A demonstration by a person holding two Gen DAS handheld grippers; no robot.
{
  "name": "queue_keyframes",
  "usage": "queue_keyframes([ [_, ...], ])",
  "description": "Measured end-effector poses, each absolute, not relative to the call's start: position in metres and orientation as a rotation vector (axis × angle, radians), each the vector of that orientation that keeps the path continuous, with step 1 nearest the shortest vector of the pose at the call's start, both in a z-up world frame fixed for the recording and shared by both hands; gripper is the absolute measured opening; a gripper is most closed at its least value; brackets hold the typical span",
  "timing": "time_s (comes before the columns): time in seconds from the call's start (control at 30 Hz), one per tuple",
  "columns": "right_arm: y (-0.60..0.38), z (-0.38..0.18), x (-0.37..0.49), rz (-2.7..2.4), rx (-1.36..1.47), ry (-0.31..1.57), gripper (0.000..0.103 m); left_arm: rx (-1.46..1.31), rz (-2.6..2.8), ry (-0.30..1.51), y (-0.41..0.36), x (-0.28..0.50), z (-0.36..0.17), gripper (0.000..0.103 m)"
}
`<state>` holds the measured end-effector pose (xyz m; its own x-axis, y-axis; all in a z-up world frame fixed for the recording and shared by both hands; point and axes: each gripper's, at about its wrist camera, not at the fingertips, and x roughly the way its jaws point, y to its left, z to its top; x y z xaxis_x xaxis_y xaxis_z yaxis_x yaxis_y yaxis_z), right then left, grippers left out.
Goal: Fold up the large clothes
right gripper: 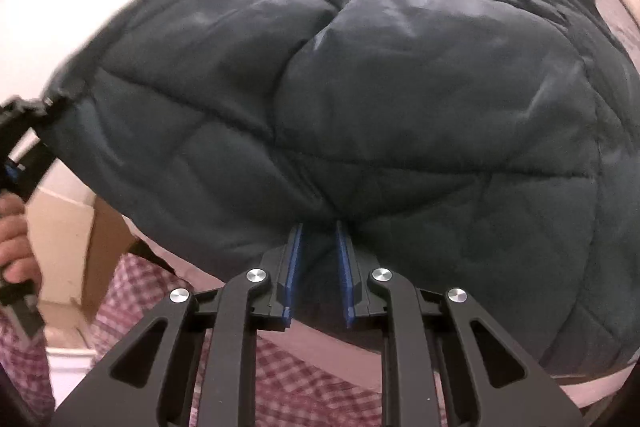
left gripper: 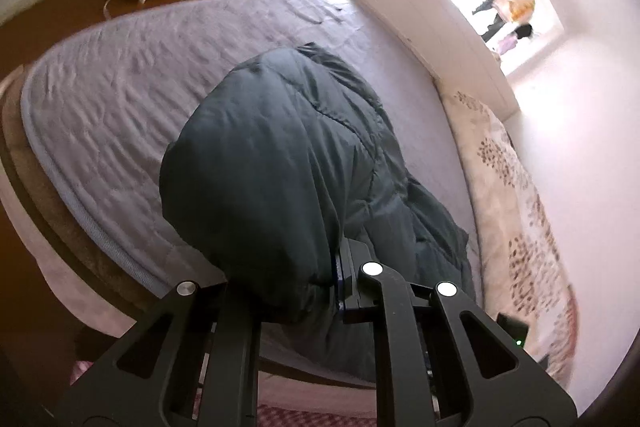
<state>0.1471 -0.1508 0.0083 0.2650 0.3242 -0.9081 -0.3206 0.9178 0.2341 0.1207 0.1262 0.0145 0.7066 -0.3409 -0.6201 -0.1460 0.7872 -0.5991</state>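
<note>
jacket (left gripper: pixel 272 163): dark quilted puffer, on bed (left gripper: pixel 120 87) by its near edge
left claw (left gripper: pixel 340 279): clamped on hem
right claw (right gripper: pixel 318 267): narrow, pinching hem fold
handling: light, soft, slippery; likely slumps, grip seams

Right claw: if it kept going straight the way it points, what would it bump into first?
The puffy dark jacket. The right claw already pinches its edge between its blue pads, so more padded cloth lies straight ahead. The bed is probably underneath, but the jacket hides it here.
</note>
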Motion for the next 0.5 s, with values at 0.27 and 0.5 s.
queue_keyframes([
  [0.27, -0.162, 0.070, 0.183, 0.431, 0.062, 1.059, 0.018, -0.564, -0.137, 0.771, 0.121, 0.114, 0.030, 0.013],
  [0.5, -0.148, 0.021, 0.244, 0.317, -0.006, 1.208, 0.005, -0.585, -0.157, 0.776, 0.121, 0.115, 0.027, 0.013],
])
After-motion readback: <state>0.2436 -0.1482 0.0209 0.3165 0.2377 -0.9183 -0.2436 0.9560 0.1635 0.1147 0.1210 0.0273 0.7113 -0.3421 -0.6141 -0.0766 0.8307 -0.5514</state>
